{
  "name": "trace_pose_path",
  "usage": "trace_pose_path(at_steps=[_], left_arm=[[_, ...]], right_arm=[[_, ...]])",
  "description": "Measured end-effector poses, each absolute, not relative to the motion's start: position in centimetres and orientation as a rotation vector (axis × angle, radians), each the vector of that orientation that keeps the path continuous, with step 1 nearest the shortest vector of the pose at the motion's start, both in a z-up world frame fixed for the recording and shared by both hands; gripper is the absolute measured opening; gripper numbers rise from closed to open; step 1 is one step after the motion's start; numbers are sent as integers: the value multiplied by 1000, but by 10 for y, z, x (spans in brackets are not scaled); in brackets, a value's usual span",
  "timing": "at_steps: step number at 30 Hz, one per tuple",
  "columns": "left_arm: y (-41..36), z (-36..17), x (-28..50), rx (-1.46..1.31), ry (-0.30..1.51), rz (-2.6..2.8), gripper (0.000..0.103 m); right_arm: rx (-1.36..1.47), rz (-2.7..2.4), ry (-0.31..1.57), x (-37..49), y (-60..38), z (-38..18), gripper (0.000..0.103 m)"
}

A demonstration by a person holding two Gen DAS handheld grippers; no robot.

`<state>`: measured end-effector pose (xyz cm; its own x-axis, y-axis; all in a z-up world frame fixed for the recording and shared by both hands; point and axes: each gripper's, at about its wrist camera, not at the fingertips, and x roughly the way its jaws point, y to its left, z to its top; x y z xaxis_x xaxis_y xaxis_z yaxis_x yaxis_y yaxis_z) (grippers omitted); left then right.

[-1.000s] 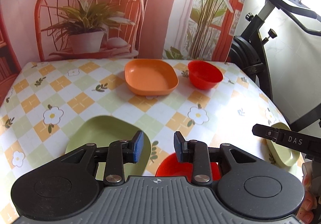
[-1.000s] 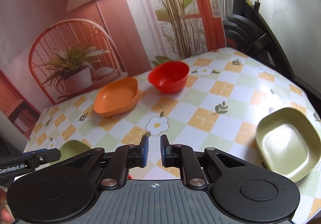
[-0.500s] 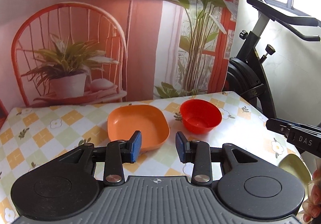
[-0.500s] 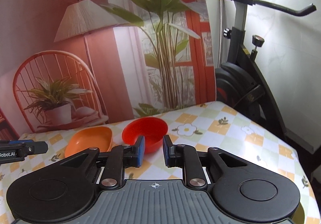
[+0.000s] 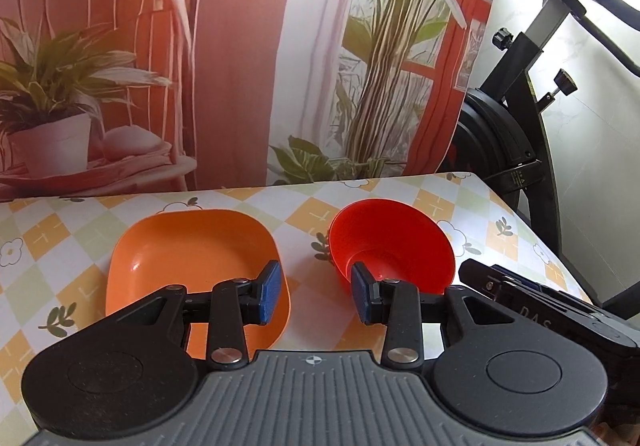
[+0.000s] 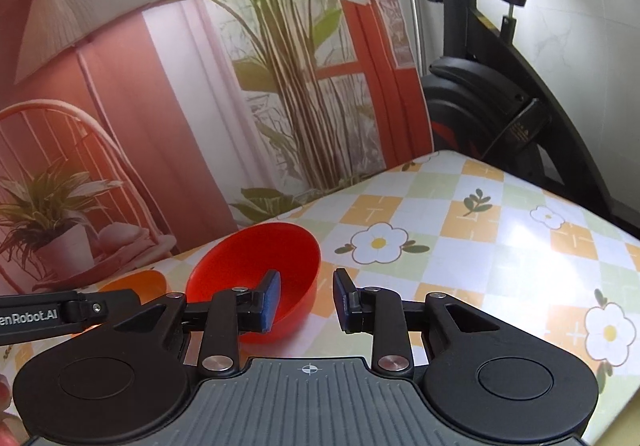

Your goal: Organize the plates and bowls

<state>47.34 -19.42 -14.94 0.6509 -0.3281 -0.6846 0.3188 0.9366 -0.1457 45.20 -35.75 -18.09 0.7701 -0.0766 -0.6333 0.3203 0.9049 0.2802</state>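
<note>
The orange plate looks like smooth, shiny plastic. The red bowl looks like plastic too, and light shines off its inside. The table cover is smooth and a bit glossy, with a bright glare spot. The left gripper is matt black plastic with little shiny metal screws. Its pads are blue and look rough. The right gripper looks the same, matt black with metal screws. The backdrop behind the table is a printed sheet, flat and dull.
</note>
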Motion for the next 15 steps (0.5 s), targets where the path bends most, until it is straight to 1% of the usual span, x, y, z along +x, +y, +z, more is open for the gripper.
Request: trace_pose_path(at_steps=[3, 6, 8, 9, 10, 15], left_arm=[[-195, -156, 480, -13, 800, -371, 41], [-194, -159, 486, -24, 810, -372, 44], [-195, -160, 489, -30, 814, -373, 45], [-196, -161, 490, -33, 813, -374, 47], [-196, -161, 491, -35, 813, -376, 48], [-199, -163, 492, -29, 817, -377, 51]], right_arm=[[415, -227, 693, 462, -363, -195, 29], [412, -217, 700, 465, -362, -201, 28], [417, -208, 701, 465, -361, -204, 23], [417, -203, 705, 466, -360, -205, 17], [415, -196, 711, 467, -359, -205, 13], [384, -191, 719, 466, -354, -204, 7]])
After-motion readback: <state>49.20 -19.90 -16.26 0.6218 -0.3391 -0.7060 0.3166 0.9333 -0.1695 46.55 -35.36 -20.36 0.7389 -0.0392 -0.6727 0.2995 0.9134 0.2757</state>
